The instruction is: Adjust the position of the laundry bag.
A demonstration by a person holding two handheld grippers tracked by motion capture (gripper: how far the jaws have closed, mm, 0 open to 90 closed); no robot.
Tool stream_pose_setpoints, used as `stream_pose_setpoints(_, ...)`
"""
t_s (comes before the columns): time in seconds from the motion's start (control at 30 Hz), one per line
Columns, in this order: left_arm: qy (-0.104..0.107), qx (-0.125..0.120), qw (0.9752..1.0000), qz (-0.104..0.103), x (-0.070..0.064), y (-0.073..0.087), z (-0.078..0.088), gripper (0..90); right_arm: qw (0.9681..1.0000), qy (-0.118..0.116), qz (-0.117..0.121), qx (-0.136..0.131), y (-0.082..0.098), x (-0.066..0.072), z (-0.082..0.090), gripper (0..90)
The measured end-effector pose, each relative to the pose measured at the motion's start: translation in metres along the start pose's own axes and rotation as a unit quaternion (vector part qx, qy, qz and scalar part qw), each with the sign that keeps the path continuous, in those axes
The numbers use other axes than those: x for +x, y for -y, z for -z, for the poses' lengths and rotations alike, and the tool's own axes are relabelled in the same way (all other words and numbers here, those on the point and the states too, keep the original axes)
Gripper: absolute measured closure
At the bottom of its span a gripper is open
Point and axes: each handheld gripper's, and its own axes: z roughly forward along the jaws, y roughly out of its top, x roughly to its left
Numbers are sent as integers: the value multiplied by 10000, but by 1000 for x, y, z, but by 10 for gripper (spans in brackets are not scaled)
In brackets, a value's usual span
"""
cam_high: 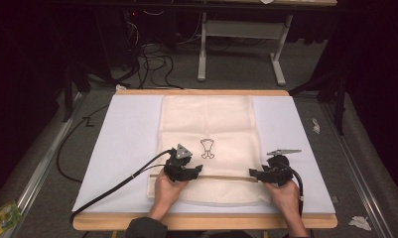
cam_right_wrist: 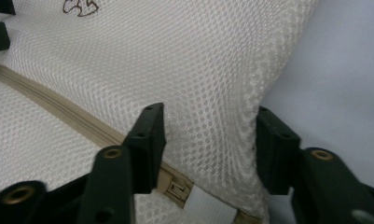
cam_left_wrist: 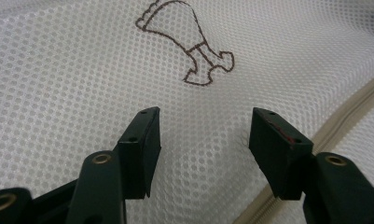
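A cream mesh bag [cam_high: 206, 119] lies flat on the white mat, with a brown drumstick outline [cam_high: 207, 148] and a tan zipper [cam_high: 226, 177] across its near part. My left gripper [cam_high: 199, 170] rests low over the mesh [cam_left_wrist: 82, 70] beside the zipper [cam_left_wrist: 343, 116], jaws apart and nothing gripped [cam_left_wrist: 203, 135]. My right gripper [cam_high: 252, 173] is at the bag's right edge. Its jaws [cam_right_wrist: 210, 135] straddle a raised bulge of mesh [cam_right_wrist: 208, 70] just above the zipper's end [cam_right_wrist: 175, 189] and a white tab [cam_right_wrist: 208, 207], and are not clamped on it.
The white mat [cam_high: 127, 139] covers a wooden table [cam_high: 201, 221]; bare mat [cam_right_wrist: 338, 70] lies right of the bag. Cables trail from both grippers, the left one running off the front left corner. Beyond the table are a white desk frame [cam_high: 202, 49] and floor cables.
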Motion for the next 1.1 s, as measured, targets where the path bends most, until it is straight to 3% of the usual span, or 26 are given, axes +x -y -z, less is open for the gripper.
stream_pose_setpoints(0.2, 66, -80, 9999, 14, -1, -8, 2, 437, 9993, 163, 327, 12, 3, -2, 1, 838)
stream_pose_setpoints(0.27, 76, -69, 9999, -20, -2, -10, 2, 441, 9992, 106, 392, 27, 3, -3, 1, 862)
stream_pose_setpoints(0.47, 192, -1, 9997, -150, -11, -14, -1, 440, 9993, -197, 319, -55, 3, -9, 3, 879)
stream_pose_setpoints(0.57, 150, -6, 9994, -316, -20, -16, 0, 452, 9991, -290, 295, -125, 4, -11, 5, 880)
stream_pose_setpoints(0.67, 374, -74, 9979, -529, -35, -21, 5, 466, 9980, -518, 340, -103, 3, -11, 10, 884)
stream_pose_setpoints(0.7, 374, -74, 9979, -529, -35, -21, 5, 471, 9980, -530, 324, -134, 3, -11, 11, 884)
stream_pose_setpoints(0.73, 556, -148, 9967, -567, -41, -26, 6, 478, 9979, -539, 326, -167, 2, -11, 13, 884)
stream_pose_setpoints(0.83, 706, -196, 9951, -671, -49, -32, 5, 501, 9975, -567, 321, -276, 0, -10, 19, 884)
stream_pose_setpoints(0.97, 738, -195, 9942, -756, -55, -34, 1, 516, 9972, -543, 352, -377, -4, -8, 24, 885)
stream_pose_setpoints(1.1, 815, 1, 9934, -810, -61, -32, -4, 527, 9968, -572, 395, -386, -9, -6, 24, 885)
